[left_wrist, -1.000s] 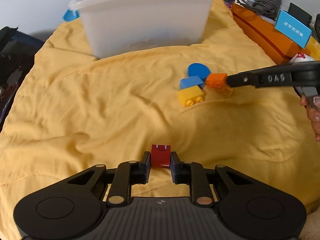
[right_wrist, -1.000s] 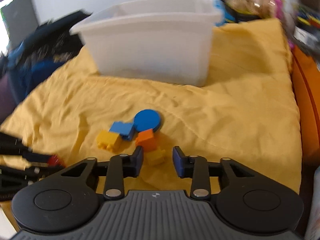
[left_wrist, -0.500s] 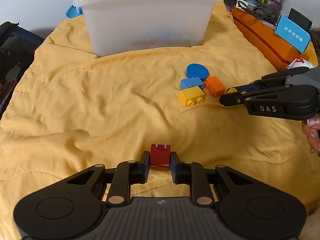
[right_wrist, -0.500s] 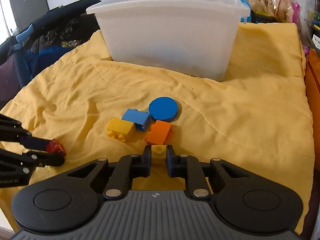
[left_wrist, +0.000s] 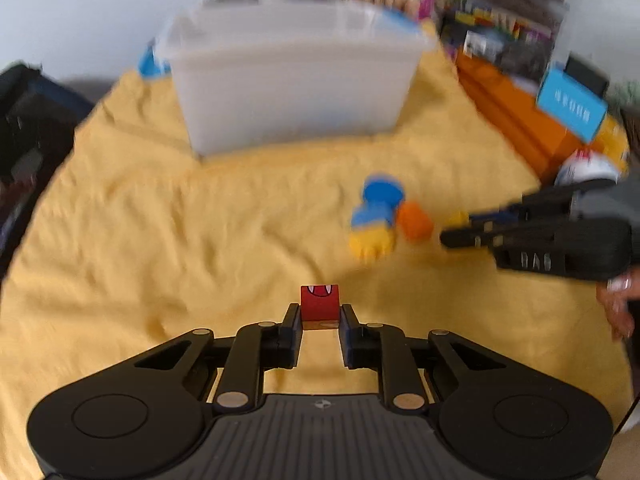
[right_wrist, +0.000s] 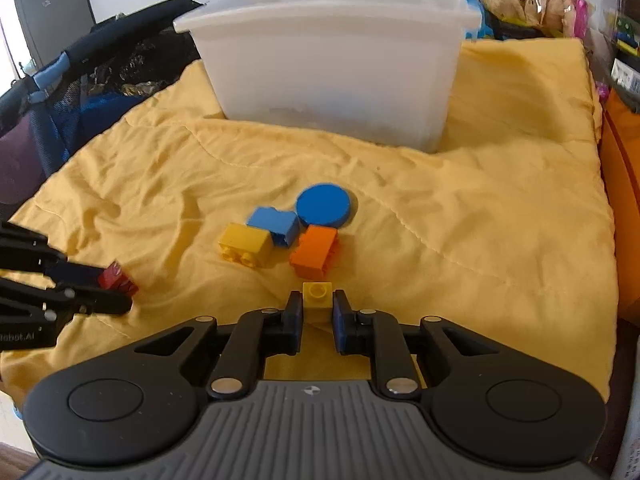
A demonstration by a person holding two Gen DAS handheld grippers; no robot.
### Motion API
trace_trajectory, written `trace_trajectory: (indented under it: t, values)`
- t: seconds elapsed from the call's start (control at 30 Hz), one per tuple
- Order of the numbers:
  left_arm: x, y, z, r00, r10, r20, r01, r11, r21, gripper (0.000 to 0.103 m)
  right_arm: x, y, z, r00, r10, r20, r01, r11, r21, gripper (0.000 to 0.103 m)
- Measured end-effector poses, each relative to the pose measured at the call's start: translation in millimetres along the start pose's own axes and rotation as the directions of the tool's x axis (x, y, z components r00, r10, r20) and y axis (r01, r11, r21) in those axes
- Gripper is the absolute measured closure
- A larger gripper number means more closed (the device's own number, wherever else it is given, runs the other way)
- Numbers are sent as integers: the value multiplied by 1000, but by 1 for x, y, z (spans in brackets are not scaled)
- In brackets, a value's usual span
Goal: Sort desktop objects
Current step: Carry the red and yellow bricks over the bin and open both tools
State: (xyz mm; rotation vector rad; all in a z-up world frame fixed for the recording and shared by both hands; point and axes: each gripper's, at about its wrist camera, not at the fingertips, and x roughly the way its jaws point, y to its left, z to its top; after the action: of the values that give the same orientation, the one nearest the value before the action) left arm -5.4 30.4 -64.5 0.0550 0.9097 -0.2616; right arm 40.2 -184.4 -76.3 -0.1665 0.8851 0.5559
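My left gripper [left_wrist: 320, 314] has its jaws closing, pads pressed on a red block [left_wrist: 320, 305] with a toothy mouth printed on it, lifted a little off the yellow quilt [left_wrist: 180, 240]. My right gripper [right_wrist: 317, 307] is shut on a small yellow brick [right_wrist: 317, 294], low over the quilt. Just beyond it lie an orange brick [right_wrist: 314, 255], a yellow brick [right_wrist: 245, 245], a blue brick [right_wrist: 274, 222] and a blue disc [right_wrist: 324, 205]. A white plastic bin [right_wrist: 332, 80] stands behind them. In the right wrist view the left gripper [right_wrist: 120, 288] with the red block [right_wrist: 116, 276] shows at the left edge.
Orange boxes [left_wrist: 516, 120] and a blue card [left_wrist: 572, 106] line the quilt's right side. A dark mesh cot [right_wrist: 80, 92] stands off the left edge. Cluttered shelves and bags sit behind the bin. A hand [left_wrist: 620, 304] holds the right gripper.
The right gripper went from open beside the small yellow brick to shut on it. The left gripper has risen with the red block, and its view has blurred.
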Motion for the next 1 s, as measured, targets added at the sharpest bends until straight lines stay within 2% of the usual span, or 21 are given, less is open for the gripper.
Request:
trace_trajectory:
  t: [0.1, 0.23, 0.47, 0.6, 0.7, 0.8, 0.93, 1.0]
  values:
    - [-16, 5, 34, 997, 12, 79, -14, 1000, 26, 81, -13, 0, 12, 999, 6, 32, -6, 1000, 6, 86]
    - [-29, 19, 86, 982, 50, 180, -57, 998, 34, 81, -28, 0, 42, 995, -12, 98, 13, 1000, -13, 86]
    - [-36, 30, 164, 950, 68, 304, -79, 997, 24, 80, -47, -4, 116, 965, -53, 259, 65, 997, -39, 86]
    - [-14, 40, 198, 953, 79, 293, -81, 997, -4, 81, -44, -4, 159, 947, -70, 312, 91, 994, -53, 86]
    - [8, 48, 213, 958, 98, 271, -99, 995, -9, 80, -35, -6, 183, 946, -78, 316, 101, 993, -58, 86]
    - [35, 54, 217, 969, 114, 219, -113, 993, -21, 80, -16, -8, 200, 953, -87, 290, 108, 993, -55, 86]
    - [67, 59, 211, 980, 136, 144, -136, 991, -5, 80, 15, -14, 205, 967, -119, 224, 134, 990, -54, 86]
    - [73, 61, 207, 982, 141, 124, -140, 990, -10, 75, 30, -17, 204, 974, -135, 183, 146, 988, -51, 85]
